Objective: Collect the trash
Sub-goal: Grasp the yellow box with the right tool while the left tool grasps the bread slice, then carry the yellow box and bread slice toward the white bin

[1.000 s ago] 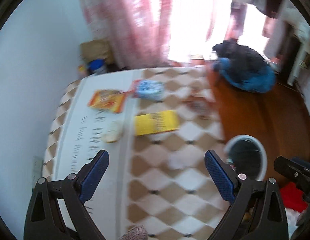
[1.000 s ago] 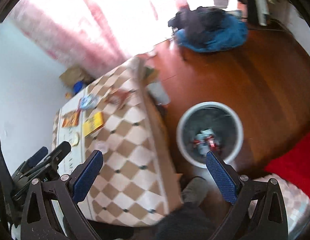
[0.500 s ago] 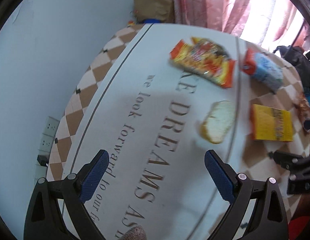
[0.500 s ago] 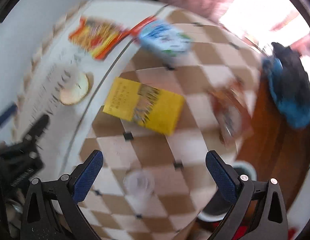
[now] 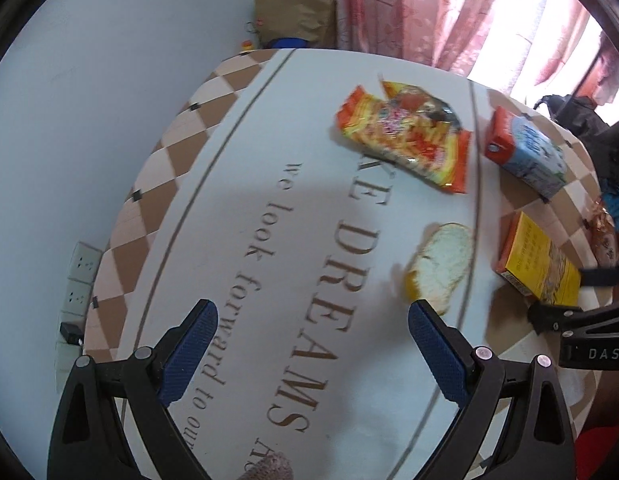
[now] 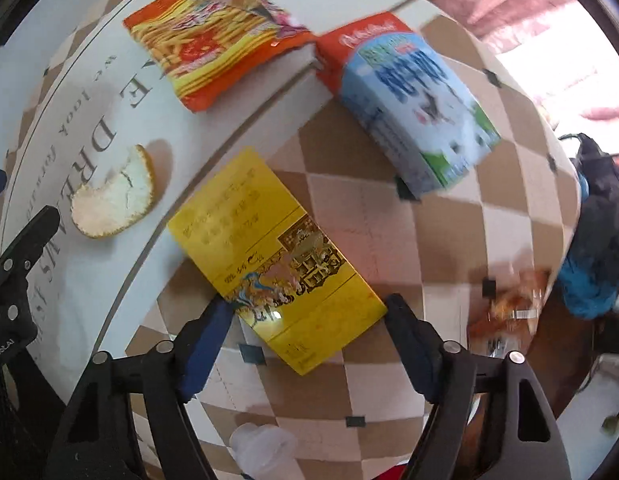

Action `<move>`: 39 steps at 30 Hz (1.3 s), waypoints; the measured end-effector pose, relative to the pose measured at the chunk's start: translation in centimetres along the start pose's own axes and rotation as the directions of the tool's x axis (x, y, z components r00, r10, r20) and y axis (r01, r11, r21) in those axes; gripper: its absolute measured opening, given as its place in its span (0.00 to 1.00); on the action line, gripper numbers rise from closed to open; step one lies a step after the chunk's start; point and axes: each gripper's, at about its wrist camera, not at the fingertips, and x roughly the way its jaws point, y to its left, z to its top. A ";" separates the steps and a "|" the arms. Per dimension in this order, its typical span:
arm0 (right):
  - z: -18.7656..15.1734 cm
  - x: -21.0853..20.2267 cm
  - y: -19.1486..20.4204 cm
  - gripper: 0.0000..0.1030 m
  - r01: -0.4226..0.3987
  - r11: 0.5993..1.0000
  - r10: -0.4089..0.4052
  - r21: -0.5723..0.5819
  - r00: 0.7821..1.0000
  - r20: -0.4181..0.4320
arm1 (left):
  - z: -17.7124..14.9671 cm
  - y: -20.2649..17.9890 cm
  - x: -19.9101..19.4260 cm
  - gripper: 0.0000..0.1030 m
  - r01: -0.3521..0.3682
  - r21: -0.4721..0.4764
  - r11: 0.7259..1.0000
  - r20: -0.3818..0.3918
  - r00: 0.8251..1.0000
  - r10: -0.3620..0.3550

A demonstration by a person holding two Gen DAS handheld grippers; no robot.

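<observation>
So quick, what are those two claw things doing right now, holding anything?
Left gripper: open, holding nothing, above the tablecloth.
Right gripper: open, fingers on either side of the yellow box, not yet closed on it.

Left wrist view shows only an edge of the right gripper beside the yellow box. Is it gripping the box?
Observer: No. The right gripper is open, with one finger on either side of the near end of the yellow box. It is not closed on it.
Reviewer: Is there any trash nearer to it than the box?
Observer: Yes. A clear plastic piece lies on the checked tablecloth, between the gripper's arms at the bottom of the right wrist view.
</observation>
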 end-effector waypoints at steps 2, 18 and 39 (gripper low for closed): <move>-1.5 -0.2 -1.1 0.76 -0.025 0.994 0.026 0.110 1.000 -0.004 | 0.2 -0.6 0.0 0.95 0.019 0.028 0.999 -0.004 1.000 -0.019; -2.6 -1.7 -3.3 0.87 -0.116 0.962 0.087 0.249 0.988 0.124 | 2.6 -4.9 3.6 0.47 0.185 0.220 0.958 -0.074 0.982 -0.172; -3.7 -2.3 1.2 0.68 -0.077 0.969 0.039 0.236 0.986 0.160 | -2.0 1.2 -0.2 0.27 0.117 0.093 0.989 0.000 0.993 -0.117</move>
